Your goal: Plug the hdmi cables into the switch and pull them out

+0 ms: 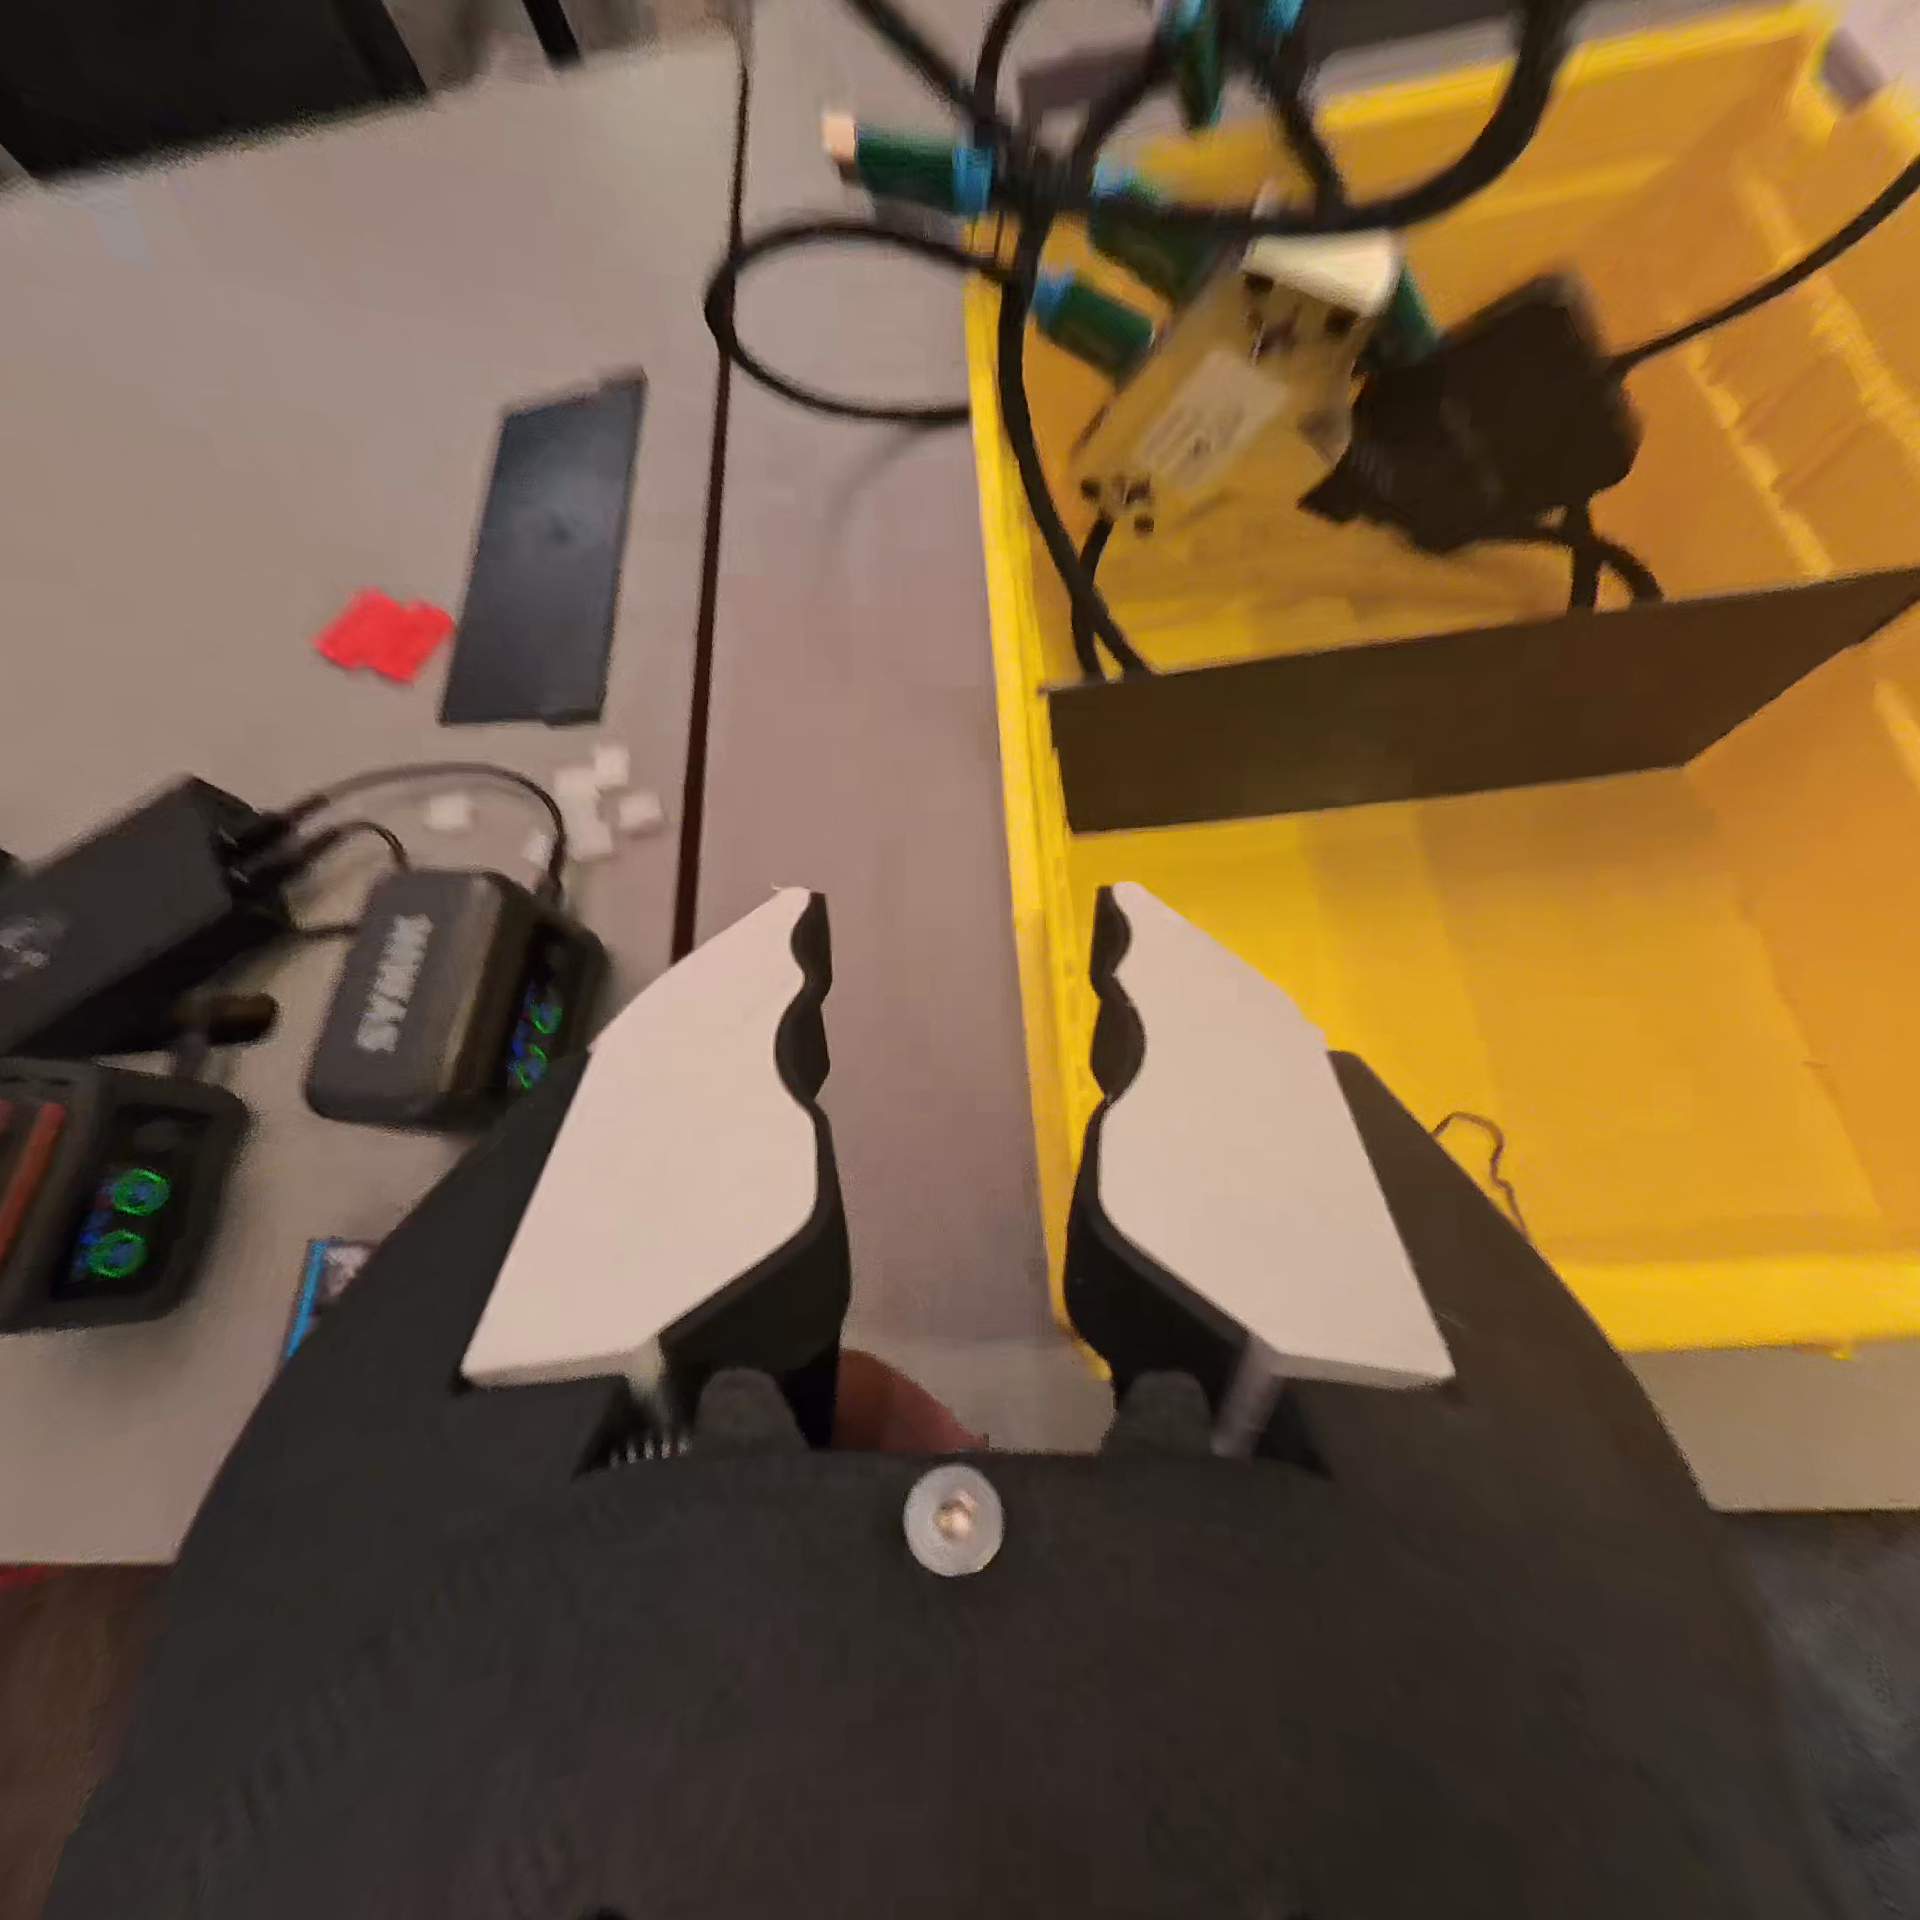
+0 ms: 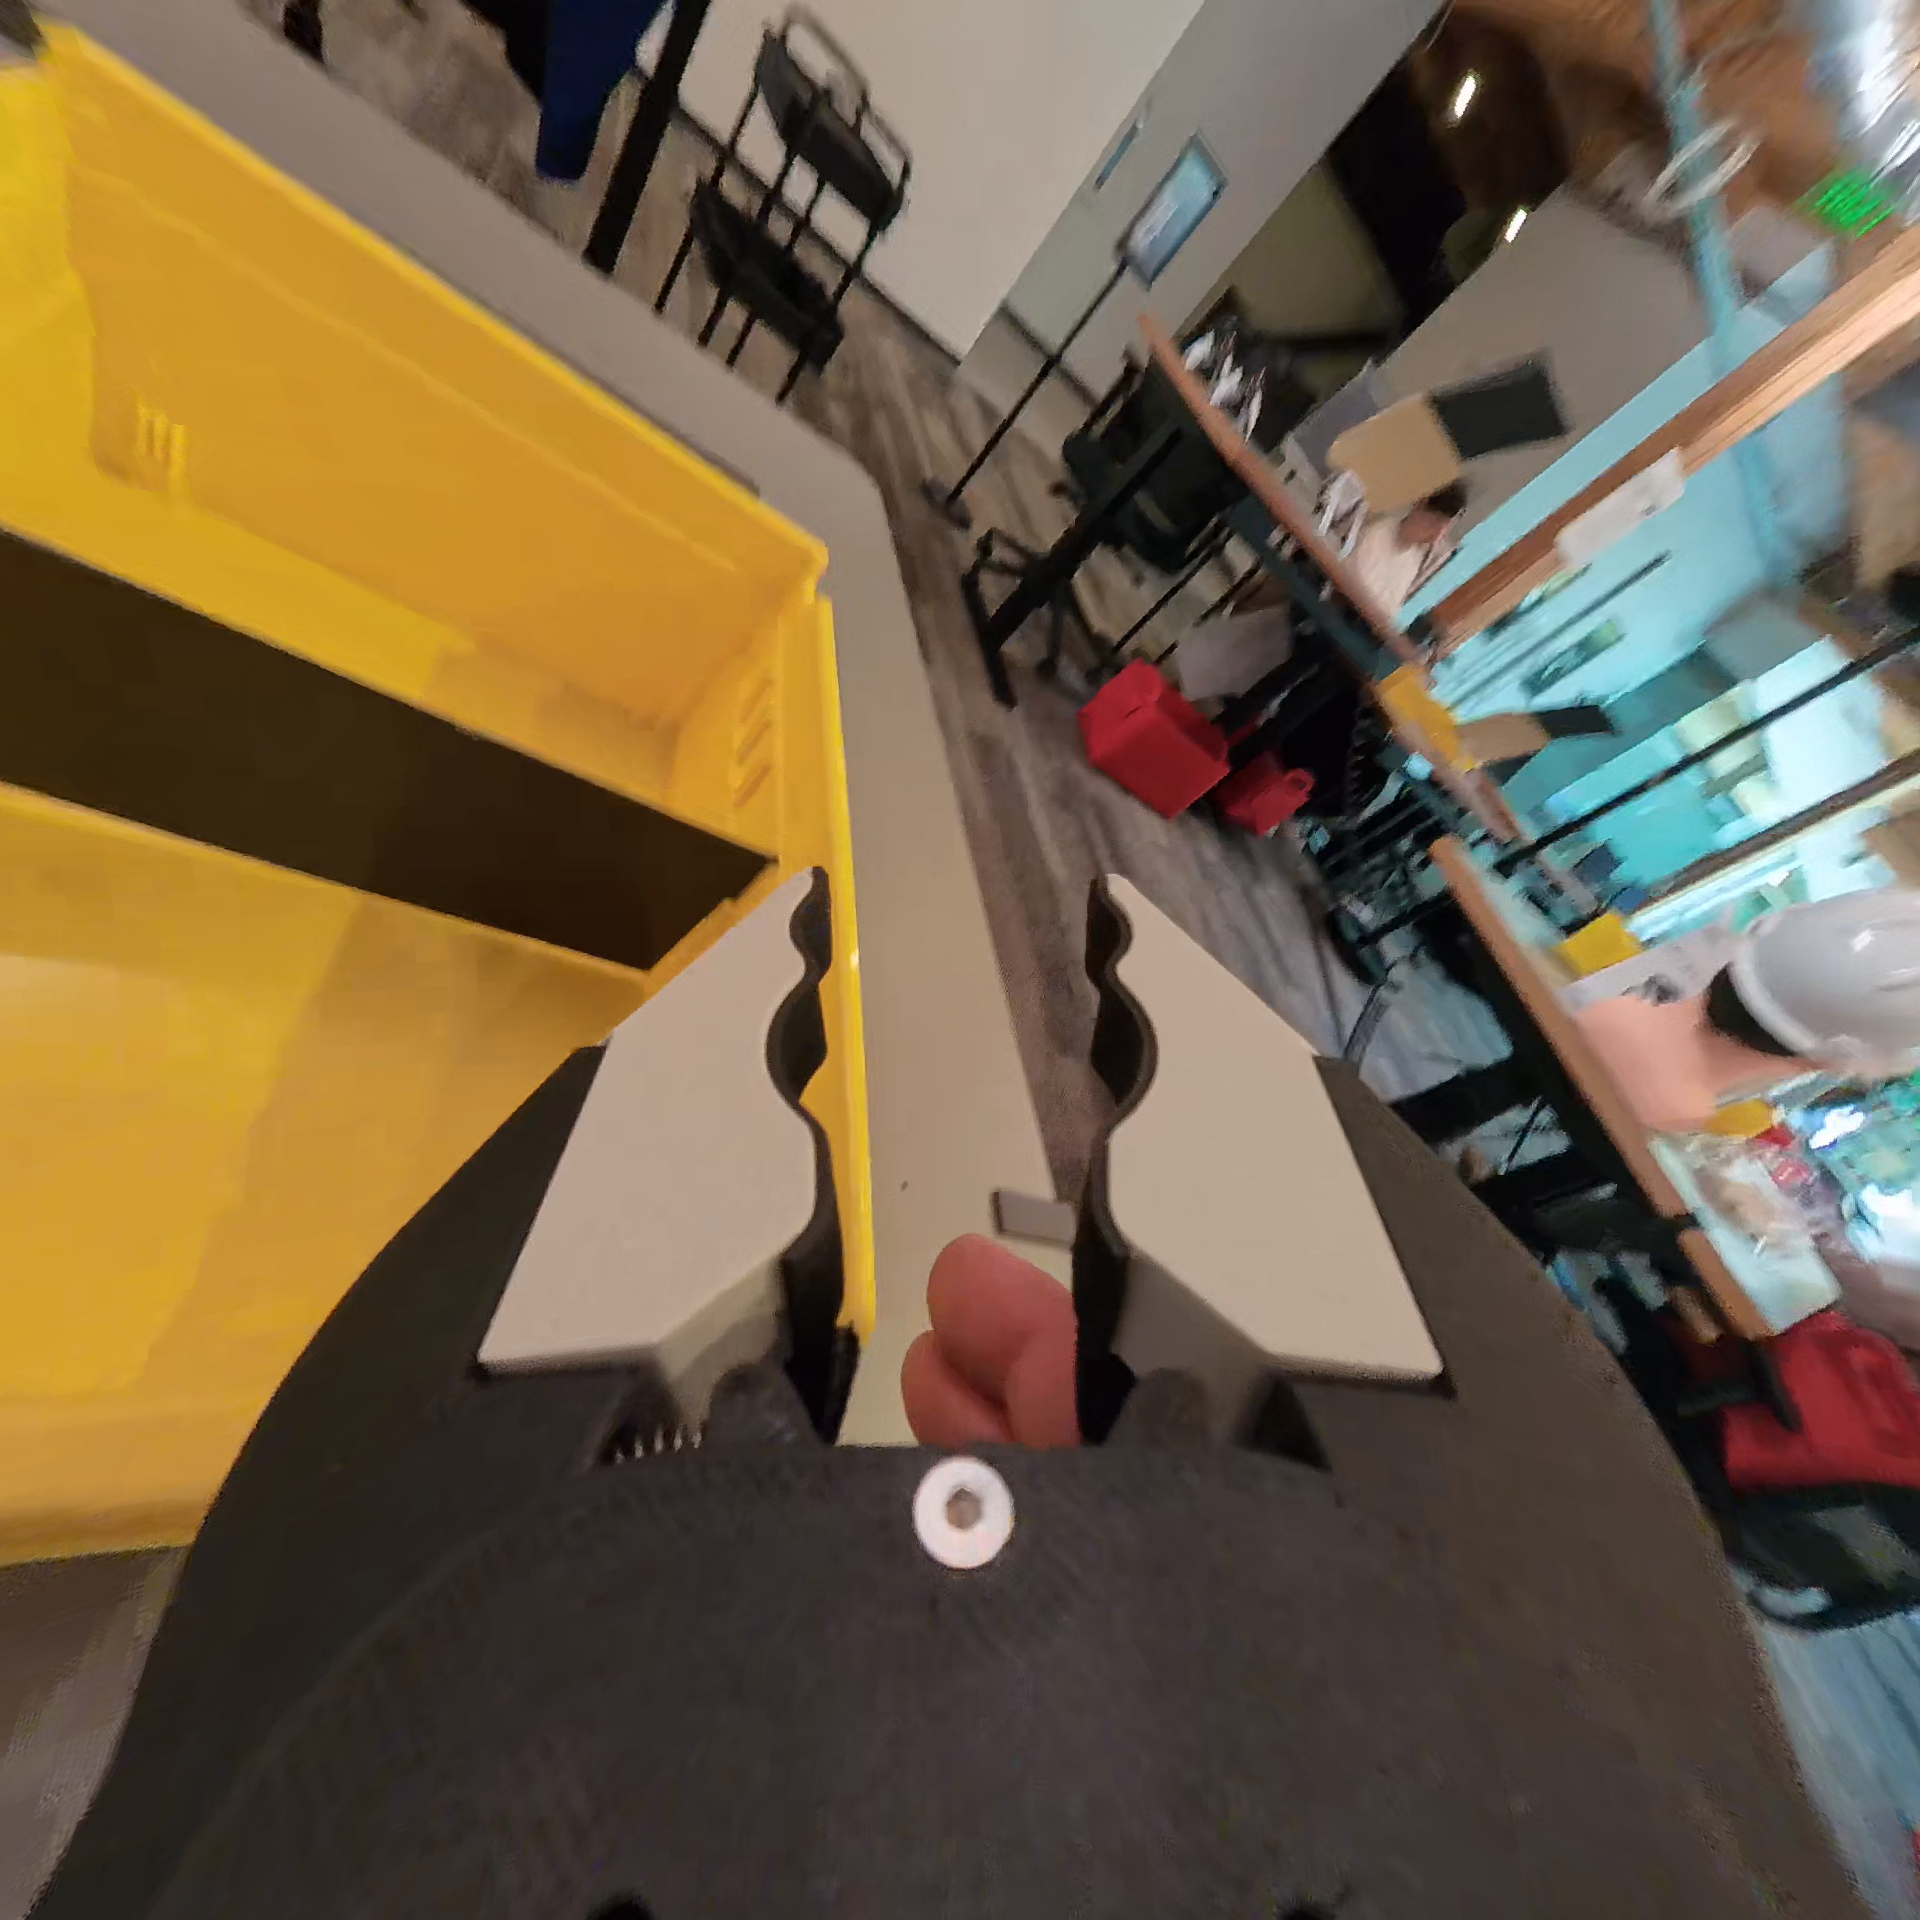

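Two wrist views, both blurred by motion. In the left wrist view, the left claw (image 1: 961, 997) sits at lower centre, its jaws spread and holding nothing, over the grey desk (image 1: 852, 644) just beside the rim of a yellow bin (image 1: 1013, 831). A black divider (image 1: 1434, 707) crosses the bin. Beyond it, in the upper right of the frame, lies the switch (image 1: 1216, 416), a pale box tangled in black HDMI cables (image 1: 1039, 312) with green and blue plugs (image 1: 904, 156); whether any plug is seated cannot be told. A black power adapter (image 1: 1475, 436) lies beside it. At the left of the frame are small black devices (image 1: 447, 997) and a dark flat panel (image 1: 551, 551).

In the right wrist view, the right claw (image 2: 961, 987) is also spread and empty, pointing past the bin's corner (image 2: 821, 582) toward the room; a fingertip (image 2: 987, 1340) shows between the jaws.

Risk, as a judgement: both claws are well apart from the switch, and the cables loop over the bin's rim. Reaching in could snag a loop and drag the switch, or a claw could catch on the divider.
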`<action>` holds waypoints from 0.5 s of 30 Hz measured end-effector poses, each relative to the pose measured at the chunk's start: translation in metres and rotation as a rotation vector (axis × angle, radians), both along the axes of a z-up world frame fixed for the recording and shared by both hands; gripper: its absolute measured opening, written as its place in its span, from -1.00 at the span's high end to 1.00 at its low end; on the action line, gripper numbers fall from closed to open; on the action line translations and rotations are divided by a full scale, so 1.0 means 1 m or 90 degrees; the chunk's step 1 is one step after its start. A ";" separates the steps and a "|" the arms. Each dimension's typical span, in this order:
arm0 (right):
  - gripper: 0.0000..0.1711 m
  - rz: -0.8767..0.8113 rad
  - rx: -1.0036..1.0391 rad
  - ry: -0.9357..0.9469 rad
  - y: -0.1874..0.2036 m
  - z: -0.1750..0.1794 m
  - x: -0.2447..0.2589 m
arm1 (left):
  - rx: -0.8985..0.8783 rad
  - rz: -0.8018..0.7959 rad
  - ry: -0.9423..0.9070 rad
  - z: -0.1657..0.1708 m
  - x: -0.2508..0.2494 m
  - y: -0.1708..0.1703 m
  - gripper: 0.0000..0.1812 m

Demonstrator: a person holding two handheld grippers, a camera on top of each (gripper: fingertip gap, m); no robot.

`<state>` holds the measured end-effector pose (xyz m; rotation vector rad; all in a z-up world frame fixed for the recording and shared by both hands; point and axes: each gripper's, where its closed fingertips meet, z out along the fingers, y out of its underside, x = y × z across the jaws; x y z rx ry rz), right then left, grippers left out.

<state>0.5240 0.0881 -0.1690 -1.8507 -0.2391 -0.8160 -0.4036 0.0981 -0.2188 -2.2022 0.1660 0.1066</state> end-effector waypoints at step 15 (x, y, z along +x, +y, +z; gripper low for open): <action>0.67 0.457 0.143 -0.006 0.016 0.069 -0.279 | 0.012 -0.203 0.024 0.023 0.191 0.103 0.29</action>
